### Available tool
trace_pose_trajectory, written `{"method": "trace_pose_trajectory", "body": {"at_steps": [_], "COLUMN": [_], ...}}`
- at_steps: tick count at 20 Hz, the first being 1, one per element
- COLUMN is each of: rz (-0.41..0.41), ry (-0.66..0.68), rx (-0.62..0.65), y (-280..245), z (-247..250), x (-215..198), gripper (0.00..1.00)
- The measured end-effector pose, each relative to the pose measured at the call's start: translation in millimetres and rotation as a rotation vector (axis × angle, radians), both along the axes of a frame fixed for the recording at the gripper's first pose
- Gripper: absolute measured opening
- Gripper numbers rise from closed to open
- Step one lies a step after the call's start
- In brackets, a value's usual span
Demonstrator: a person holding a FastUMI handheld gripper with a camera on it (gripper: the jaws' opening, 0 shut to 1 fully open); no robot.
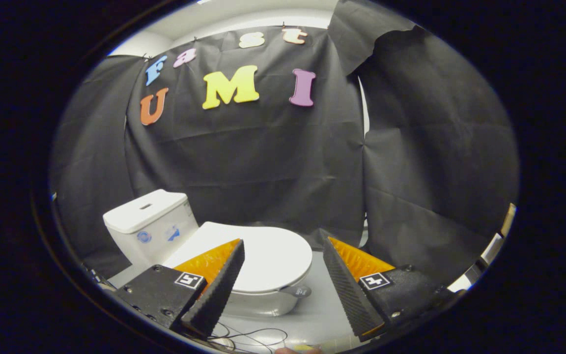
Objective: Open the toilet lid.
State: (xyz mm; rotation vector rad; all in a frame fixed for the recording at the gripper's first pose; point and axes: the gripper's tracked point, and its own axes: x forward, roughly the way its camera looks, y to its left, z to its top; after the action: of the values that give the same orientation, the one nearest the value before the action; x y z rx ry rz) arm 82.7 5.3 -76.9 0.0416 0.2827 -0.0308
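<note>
Approach step: the tool (283, 255), fingers spread wide and holding nothing, hovers over a small white toilet whose closed lid (268, 258) lies just ahead, its grey front tab (297, 291) seemingly the next target

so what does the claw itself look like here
The claw has two wedge-shaped fingers with black ribbed rubber pads on their inner faces and orange ridged backs. Each sits on a black block fixed with small screws and carries a square black-and-white marker tag. Thin dark cables lie just below the fingers.
</note>
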Motion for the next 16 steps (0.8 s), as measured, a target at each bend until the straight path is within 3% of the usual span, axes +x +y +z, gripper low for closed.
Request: {"method": "trace_pose_trajectory", "body": {"at_steps": [16], "rz": [0.01], "ry": [0.359], "rx": [0.248], "y": [-25], "z": [-132], "x": [57], "gripper": [0.99]}}
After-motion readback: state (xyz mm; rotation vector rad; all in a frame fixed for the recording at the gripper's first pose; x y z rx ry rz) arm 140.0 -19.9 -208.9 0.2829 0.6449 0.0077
